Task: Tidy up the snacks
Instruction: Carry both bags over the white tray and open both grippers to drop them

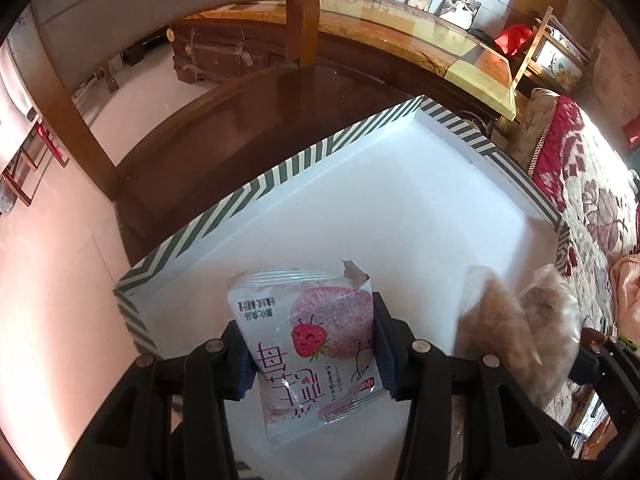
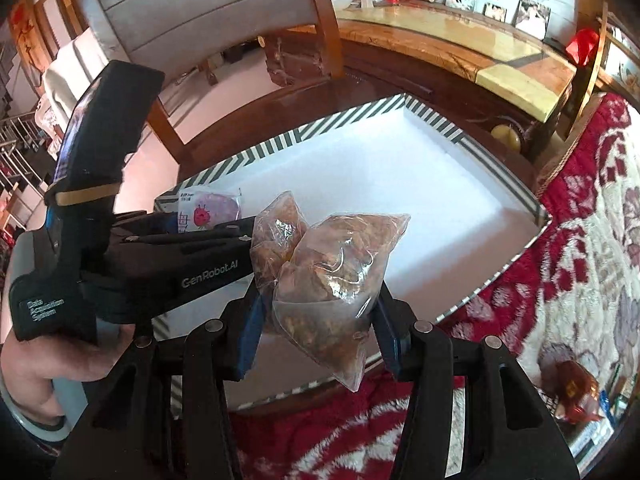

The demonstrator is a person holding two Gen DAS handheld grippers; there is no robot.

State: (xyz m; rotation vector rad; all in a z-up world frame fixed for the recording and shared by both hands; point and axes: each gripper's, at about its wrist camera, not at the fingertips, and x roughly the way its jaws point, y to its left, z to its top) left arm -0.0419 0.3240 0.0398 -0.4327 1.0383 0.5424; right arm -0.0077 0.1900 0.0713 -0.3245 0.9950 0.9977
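**Two grippers loaded over one tray**

Count: one white shallow tray with a grey-and-cream striped rim (image 1: 256,190); one pink-and-white strawberry-print foil snack packet (image 1: 316,344); clear plastic bags of brown snacks (image 2: 328,276), apparently two bunched together, though the overlap makes this uncertain.

Left gripper (image 1: 314,354): fingers pinch the strawberry packet by its sides, above the tray's near-left corner. Right gripper (image 2: 318,320): fingers clamp the clear bags, above the tray's near edge, just right of the left gripper.

Tray floor beyond both loads is bare white to the far rim. Red floral blanket (image 2: 580,240) borders the tray's right rim; dark wooden table (image 1: 224,120) shows past the far-left rim.
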